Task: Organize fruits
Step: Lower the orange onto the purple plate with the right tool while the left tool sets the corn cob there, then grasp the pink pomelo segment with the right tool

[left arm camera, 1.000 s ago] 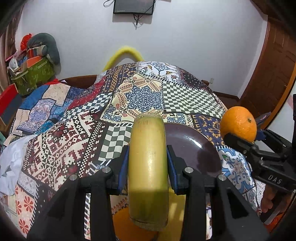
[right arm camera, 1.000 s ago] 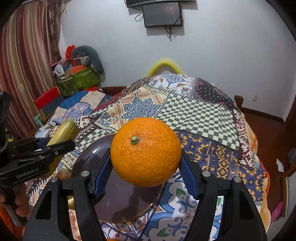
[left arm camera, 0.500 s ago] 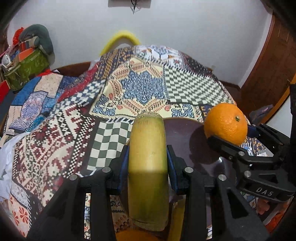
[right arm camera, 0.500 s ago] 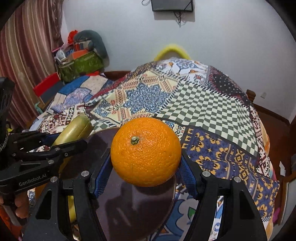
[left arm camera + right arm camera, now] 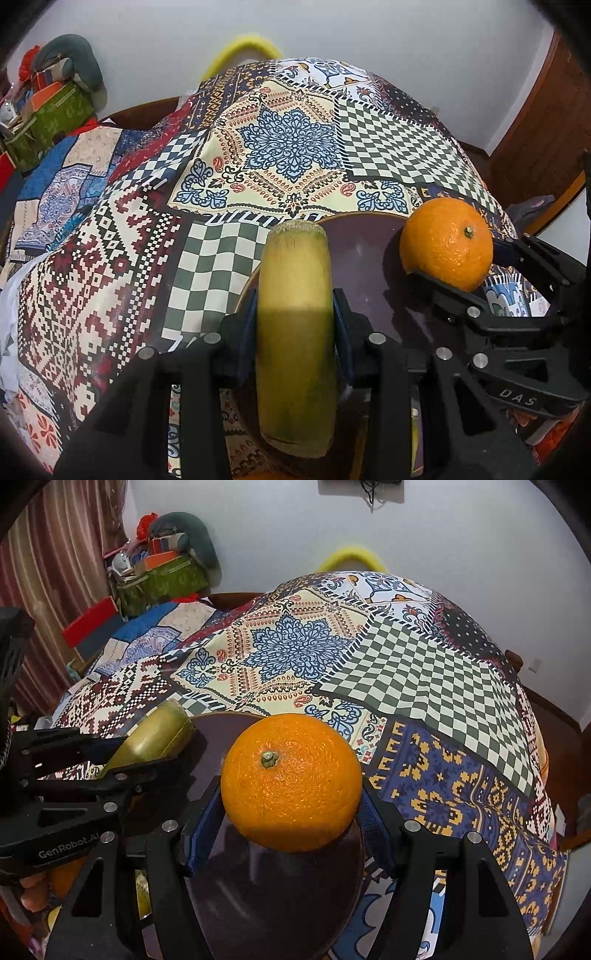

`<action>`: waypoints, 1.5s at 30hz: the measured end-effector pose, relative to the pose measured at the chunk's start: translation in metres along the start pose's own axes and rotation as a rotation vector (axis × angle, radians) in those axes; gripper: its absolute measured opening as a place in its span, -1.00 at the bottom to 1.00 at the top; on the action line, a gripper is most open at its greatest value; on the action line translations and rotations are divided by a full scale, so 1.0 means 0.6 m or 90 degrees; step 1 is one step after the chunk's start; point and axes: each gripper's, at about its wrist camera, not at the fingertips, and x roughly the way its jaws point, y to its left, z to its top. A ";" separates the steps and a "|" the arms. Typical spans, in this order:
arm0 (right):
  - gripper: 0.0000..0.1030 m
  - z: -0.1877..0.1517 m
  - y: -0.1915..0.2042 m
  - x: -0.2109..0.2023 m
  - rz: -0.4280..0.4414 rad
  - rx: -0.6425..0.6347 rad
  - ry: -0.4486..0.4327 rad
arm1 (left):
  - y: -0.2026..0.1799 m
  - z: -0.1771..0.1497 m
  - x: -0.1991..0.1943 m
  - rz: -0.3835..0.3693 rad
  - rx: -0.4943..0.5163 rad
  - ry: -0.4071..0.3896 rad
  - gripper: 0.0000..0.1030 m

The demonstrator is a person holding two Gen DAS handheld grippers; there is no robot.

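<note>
My left gripper (image 5: pixel 295 325) is shut on a yellow-green banana (image 5: pixel 293 314) and holds it over the left rim of a dark purple plate (image 5: pixel 365 254). My right gripper (image 5: pixel 288 816) is shut on an orange (image 5: pixel 291 781) and holds it above the same plate (image 5: pixel 273 897). In the left wrist view the orange (image 5: pixel 447 242) sits at the plate's right edge in the right gripper (image 5: pixel 465 273). In the right wrist view the banana (image 5: pixel 153 738) and left gripper (image 5: pixel 110 764) are at the plate's left.
The plate lies on a bed with a patchwork cover (image 5: pixel 288 155). More orange and yellow fruit (image 5: pixel 62 878) shows low at the left behind the left gripper. A green bag with clutter (image 5: pixel 162 579) stands at the far left, a wooden door (image 5: pixel 546 129) at the right.
Both grippers have moved forward and down over the plate with their fruit. The orange has come closer to the banana and now hangs over the plate's right side.
</note>
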 end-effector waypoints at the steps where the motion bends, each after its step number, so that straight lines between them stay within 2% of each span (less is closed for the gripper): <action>1: 0.30 0.001 0.000 0.001 -0.001 -0.001 0.001 | -0.001 0.000 -0.001 0.006 0.002 -0.003 -0.26; 6: 0.32 0.002 0.000 -0.002 0.019 0.012 -0.002 | -0.003 0.005 -0.022 0.000 0.005 -0.027 -0.26; 9: 0.48 0.003 0.001 -0.016 0.017 0.014 -0.020 | -0.001 0.004 -0.035 0.003 0.002 -0.038 -0.26; 24: 0.48 -0.026 0.030 -0.093 0.008 -0.005 -0.056 | 0.011 -0.039 -0.116 -0.003 -0.014 -0.066 -0.26; 37: 0.48 -0.081 0.058 -0.155 0.009 -0.008 -0.071 | -0.001 -0.124 -0.200 0.001 -0.003 -0.083 -0.26; 45: 0.49 -0.135 0.083 -0.165 0.029 0.000 -0.046 | 0.010 -0.189 -0.216 0.008 -0.017 -0.064 -0.26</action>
